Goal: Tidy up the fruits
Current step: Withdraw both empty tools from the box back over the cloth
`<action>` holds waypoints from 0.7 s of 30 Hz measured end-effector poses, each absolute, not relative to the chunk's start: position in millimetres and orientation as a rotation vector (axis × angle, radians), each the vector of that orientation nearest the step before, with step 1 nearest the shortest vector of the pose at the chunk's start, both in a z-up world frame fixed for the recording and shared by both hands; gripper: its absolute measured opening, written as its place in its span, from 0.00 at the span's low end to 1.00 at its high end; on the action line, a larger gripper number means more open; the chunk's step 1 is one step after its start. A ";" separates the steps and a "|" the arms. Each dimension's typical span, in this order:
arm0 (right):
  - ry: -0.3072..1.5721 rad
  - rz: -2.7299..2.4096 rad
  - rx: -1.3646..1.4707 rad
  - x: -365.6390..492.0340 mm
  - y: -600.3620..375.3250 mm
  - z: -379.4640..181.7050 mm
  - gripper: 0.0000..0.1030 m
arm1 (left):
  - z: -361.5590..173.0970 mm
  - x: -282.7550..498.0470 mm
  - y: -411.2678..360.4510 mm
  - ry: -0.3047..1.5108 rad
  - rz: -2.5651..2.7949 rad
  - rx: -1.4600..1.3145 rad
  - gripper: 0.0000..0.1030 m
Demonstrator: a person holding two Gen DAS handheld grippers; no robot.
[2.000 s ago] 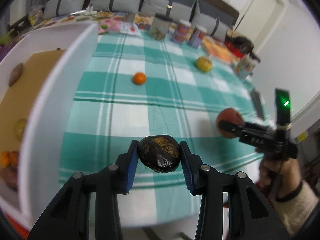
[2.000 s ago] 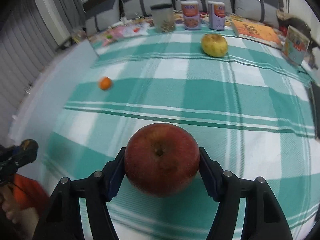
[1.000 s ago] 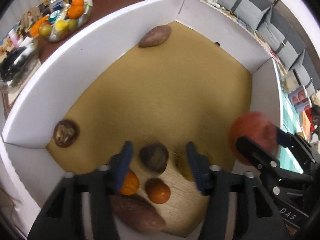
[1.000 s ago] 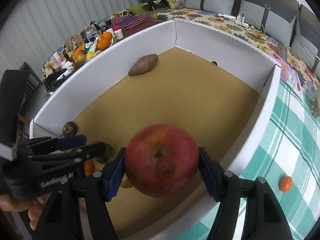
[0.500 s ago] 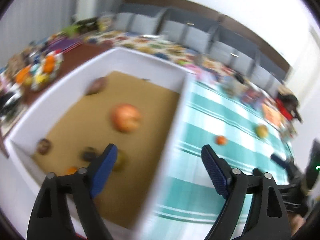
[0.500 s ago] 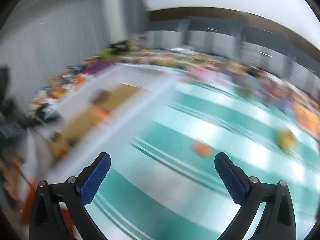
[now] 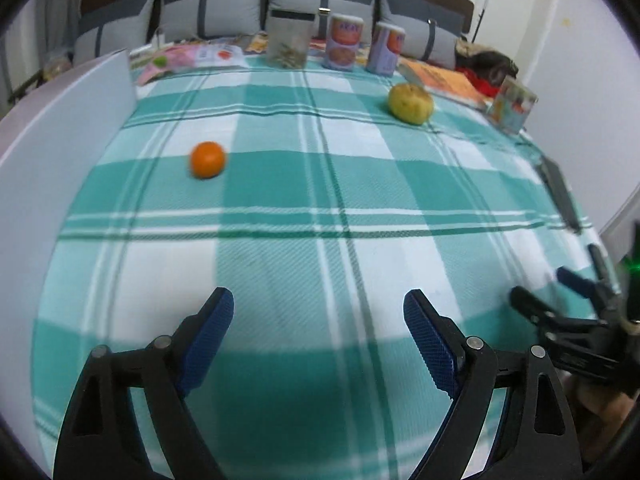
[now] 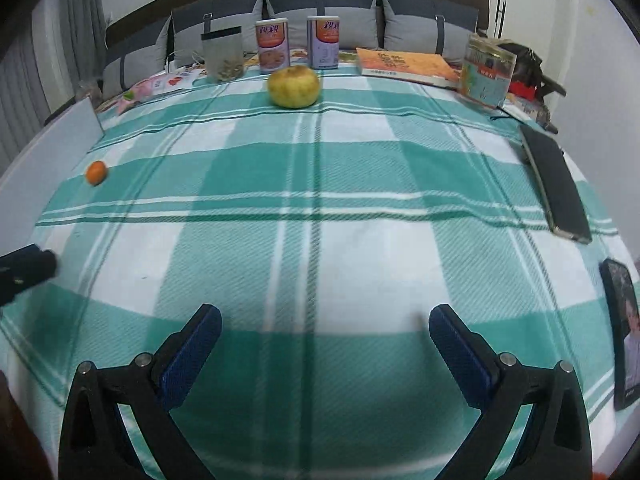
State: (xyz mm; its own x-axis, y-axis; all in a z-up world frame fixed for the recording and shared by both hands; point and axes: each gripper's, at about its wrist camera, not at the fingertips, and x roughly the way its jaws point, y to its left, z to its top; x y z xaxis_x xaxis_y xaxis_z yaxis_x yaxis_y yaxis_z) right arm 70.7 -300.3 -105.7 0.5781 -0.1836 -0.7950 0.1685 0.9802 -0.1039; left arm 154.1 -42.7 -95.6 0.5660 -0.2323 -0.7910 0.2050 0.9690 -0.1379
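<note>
On the table, a woven cloth (image 8: 320, 248) in teal and white checks fills both views, its far edge hidden behind jars and tins. At the left a white box (image 7: 60, 152) is cut off by the frame, so only its smooth outer wall shows and its inside is out of sight. A dark flat slab (image 8: 556, 188) lies at the right edge of the cloth, too oblique to identify. The left gripper (image 7: 319, 340) hangs over bare cloth, its ribbed blue pads spread wide with nothing between them; the right gripper (image 8: 325, 344) is likewise spread and empty. A round yellow-green fruit (image 8: 294, 86), dull-skinned, sits far back near the tins (image 8: 298, 43). A small orange (image 7: 207, 159), slightly blurred, lies near the box wall.
</note>
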 end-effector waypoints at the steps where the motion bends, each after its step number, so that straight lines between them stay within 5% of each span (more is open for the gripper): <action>1: 0.935 -0.203 -0.036 73.6 -298.9 -107.4 1.00 | -100.2 158.0 -48.3 0.934 -0.252 -0.022 0.86; 21: 0.962 -0.173 -0.015 76.7 -303.4 -118.5 1.00 | -122.2 159.3 -69.1 0.931 -0.243 0.106 0.94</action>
State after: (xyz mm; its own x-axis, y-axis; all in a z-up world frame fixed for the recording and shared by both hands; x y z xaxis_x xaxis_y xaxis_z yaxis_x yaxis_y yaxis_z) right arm 76.7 -303.4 -118.5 0.5594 -0.1535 -0.8146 0.1403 0.9861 -0.0894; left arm 159.3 -69.1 -122.2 0.5721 -0.1612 -0.8042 0.2520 0.9676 -0.0147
